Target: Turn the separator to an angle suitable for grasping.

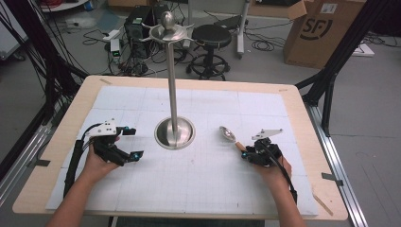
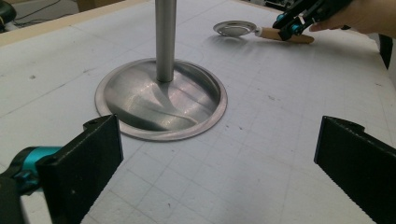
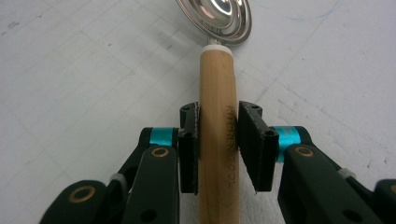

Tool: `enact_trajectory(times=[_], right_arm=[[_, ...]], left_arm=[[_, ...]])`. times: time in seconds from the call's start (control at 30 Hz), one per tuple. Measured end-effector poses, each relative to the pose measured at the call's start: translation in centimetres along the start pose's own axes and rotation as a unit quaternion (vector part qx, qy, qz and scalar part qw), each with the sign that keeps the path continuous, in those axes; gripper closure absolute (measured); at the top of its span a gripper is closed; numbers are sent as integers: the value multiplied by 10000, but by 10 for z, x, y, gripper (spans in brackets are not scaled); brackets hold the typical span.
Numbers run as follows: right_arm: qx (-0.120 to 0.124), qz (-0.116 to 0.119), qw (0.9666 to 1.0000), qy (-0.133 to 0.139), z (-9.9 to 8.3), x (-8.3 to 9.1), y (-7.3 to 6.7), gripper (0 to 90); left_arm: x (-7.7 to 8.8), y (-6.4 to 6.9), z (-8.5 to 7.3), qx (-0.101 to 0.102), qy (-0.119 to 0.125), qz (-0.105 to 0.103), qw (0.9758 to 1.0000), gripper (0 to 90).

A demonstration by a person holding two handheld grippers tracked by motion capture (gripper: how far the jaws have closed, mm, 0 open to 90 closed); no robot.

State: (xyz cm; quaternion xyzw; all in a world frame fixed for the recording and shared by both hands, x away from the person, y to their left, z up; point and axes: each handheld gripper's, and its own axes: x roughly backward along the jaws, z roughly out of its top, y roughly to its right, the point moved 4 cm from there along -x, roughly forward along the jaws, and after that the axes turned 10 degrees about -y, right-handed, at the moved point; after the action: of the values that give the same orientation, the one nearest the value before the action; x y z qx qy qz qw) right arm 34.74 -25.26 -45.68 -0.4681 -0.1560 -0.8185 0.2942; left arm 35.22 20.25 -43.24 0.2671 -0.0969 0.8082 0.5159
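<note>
The right hand-held gripper (image 3: 218,140) is clamped on the wooden handle of the ladle (image 3: 218,121), which lies on the worktop (image 1: 198,189) right of the metal stand (image 1: 174,132); light, stiff, bowl-heavy, it seems best gripped mid-handle, while the left hand-held gripper (image 2: 219,158) stands open.

We note a ladle with a shiny round steel bowl and a pale wooden handle (image 3: 218,121), lying flat on the white gridded sheet of the table (image 1: 198,189), at its right side. Bowl faces up, concave side catching light; a white collar joins it to the handle. Handle bears stamped lettering along its length. The right claw (image 3: 218,140) is clamped on the handle about midway, pads pressing both sides. In the high view the ladle (image 1: 228,135) lies right of the steel stand base (image 1: 175,133), apart from it.
</note>
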Motion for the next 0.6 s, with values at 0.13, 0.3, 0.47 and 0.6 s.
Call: enact_trajectory(times=[0.13, 0.3, 0.47, 0.6], right_arm=[[2, 113, 9999, -107, -1, -5, -1, 663], [80, 99, 9998, -153, 0, -9, -3, 635], [118, 60, 9998, -158, 0, -9, -4, 656], [149, -2, 9997, -169, 0, -9, -6, 667]], left_arm=[[0, 1, 0, -34, 0, -17, 10000, 17], [0, 0, 0, 1, -12, -20, 10000, 17], [-2, 0, -1, -11, -43, -39, 10000, 17], [-2, 1, -1, -18, -51, -37, 10000, 17]])
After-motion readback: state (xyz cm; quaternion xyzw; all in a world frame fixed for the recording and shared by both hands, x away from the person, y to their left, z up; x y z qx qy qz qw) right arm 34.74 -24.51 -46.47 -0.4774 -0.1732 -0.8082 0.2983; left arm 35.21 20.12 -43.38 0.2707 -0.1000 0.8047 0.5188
